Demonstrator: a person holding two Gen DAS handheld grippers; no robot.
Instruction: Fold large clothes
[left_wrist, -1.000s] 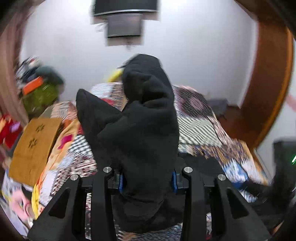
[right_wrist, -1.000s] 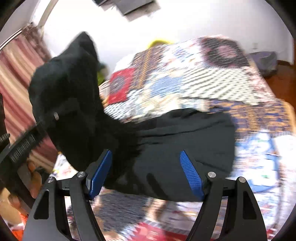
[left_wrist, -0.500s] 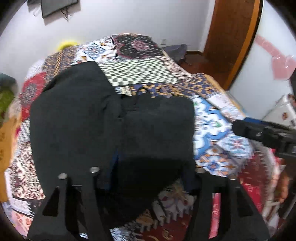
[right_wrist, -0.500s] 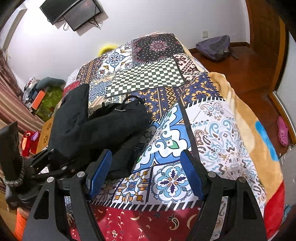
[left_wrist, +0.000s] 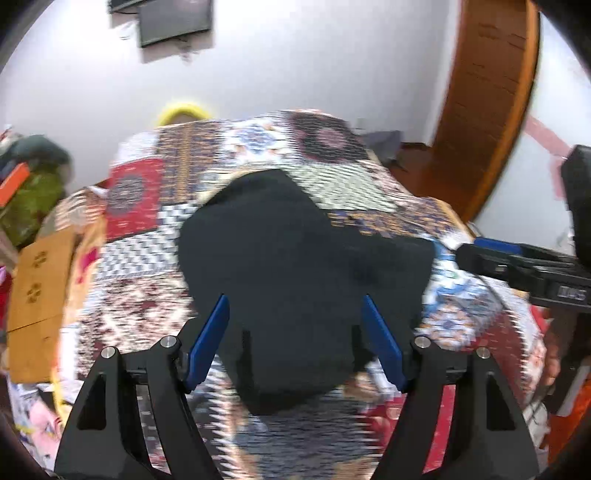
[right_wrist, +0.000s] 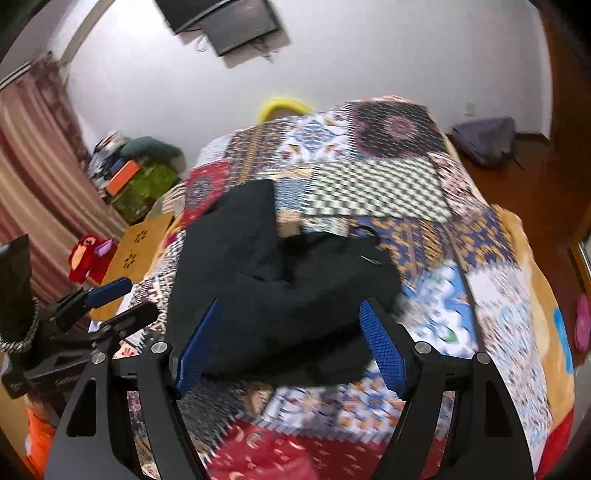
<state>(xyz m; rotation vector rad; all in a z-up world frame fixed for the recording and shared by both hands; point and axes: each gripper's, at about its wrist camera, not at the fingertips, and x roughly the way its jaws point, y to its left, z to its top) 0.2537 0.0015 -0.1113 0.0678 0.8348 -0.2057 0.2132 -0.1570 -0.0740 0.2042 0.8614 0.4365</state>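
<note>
A black garment (left_wrist: 295, 258) lies bunched and partly folded on the patchwork bedspread (left_wrist: 140, 184); it also shows in the right wrist view (right_wrist: 280, 288). My left gripper (left_wrist: 295, 339) is open and empty, its blue pads apart just above the garment's near edge. My right gripper (right_wrist: 290, 343) is open and empty, over the garment's near side. The right gripper shows at the right of the left wrist view (left_wrist: 517, 262). The left gripper shows at the left of the right wrist view (right_wrist: 103, 306).
The bedspread (right_wrist: 388, 192) covers a bed with an orange blanket edge (right_wrist: 535, 295) on its right. A wooden stool (left_wrist: 37, 288) and a green heap (left_wrist: 26, 199) stand left of the bed. A wooden door (left_wrist: 487, 92) is at right, a bag (right_wrist: 487, 140) on the floor.
My left gripper has let go of the black garment and opened. The garment has dropped from held up to lying on the bed. Both grippers have pulled back slightly.
</note>
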